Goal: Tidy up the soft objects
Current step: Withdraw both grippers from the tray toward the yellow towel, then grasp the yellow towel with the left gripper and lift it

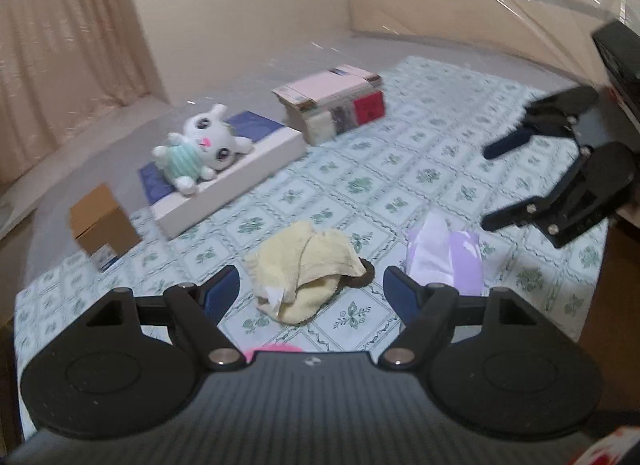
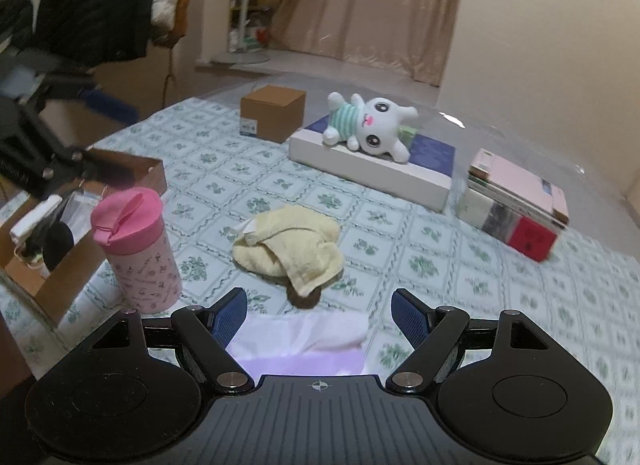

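A crumpled yellow towel (image 1: 304, 273) (image 2: 288, 249) lies mid-table on the patterned cloth, with a small brown thing (image 2: 304, 297) partly under it. A white plush bunny (image 1: 200, 149) (image 2: 368, 125) lies on a flat blue-and-white box (image 1: 248, 161). A lilac tissue pack (image 1: 444, 253) (image 2: 304, 337) sits beside the towel. My left gripper (image 1: 312, 289) is open above the table, near the towel, with nothing held. My right gripper (image 2: 318, 305) is open over the tissue pack, also holding nothing. Each shows in the other's view: right gripper (image 1: 491, 187), left gripper (image 2: 116, 137), blurred.
A pink tumbler (image 2: 136, 249) stands left of the towel. Beside it is an open cardboard box (image 2: 148, 169) of odds and ends. A small shut brown box (image 1: 102, 225) (image 2: 272, 113) and a stack of books (image 1: 336, 101) (image 2: 516, 205) sit further back.
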